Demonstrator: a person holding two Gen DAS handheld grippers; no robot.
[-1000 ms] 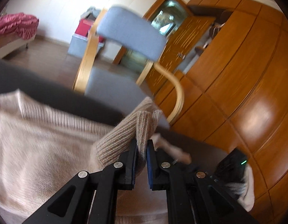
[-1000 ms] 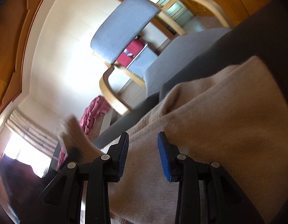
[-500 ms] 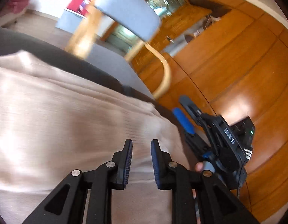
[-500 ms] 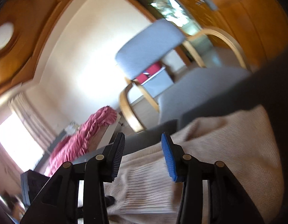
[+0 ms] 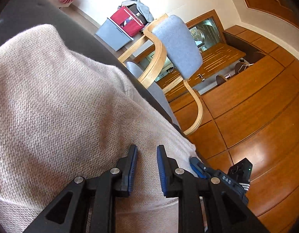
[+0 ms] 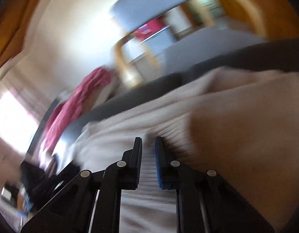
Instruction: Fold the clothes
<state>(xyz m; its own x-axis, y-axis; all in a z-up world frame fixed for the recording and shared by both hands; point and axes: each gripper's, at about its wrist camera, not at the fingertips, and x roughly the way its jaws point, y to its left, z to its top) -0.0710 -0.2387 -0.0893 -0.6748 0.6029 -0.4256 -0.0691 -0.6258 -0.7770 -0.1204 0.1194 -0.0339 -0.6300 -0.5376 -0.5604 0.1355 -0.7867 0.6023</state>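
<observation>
Here, the right wrist view is smearing badly, so I am making out only broad shapes there: one beige knit sweater (image 6: 236, 136) lying across a dark grey surface (image 6: 246, 54), its ribbed band running between the fingers of my right tool (image 6: 148, 155). Those jaws are closing with the ribbing between them; a narrow gap is showing, and I cannot tell whether the pads are pressing yet. The same tool is appearing in the left wrist view (image 5: 200, 169) only as one blue tip and a black body, mostly hidden behind my left tool (image 5: 147, 167) and touching the sweater's edge. The left tool is standing partly open over the sweater (image 5: 52, 101), gripping nothing, the fabric lying flat beneath it. The sweater's near and left portions are being cut off by the frame. Beyond it I am counting one grey-padded wooden armchair (image 5: 176, 46), one grey box (image 5: 112, 36) with one red bag (image 5: 128, 22), and wooden wall panelling (image 5: 256, 106).
</observation>
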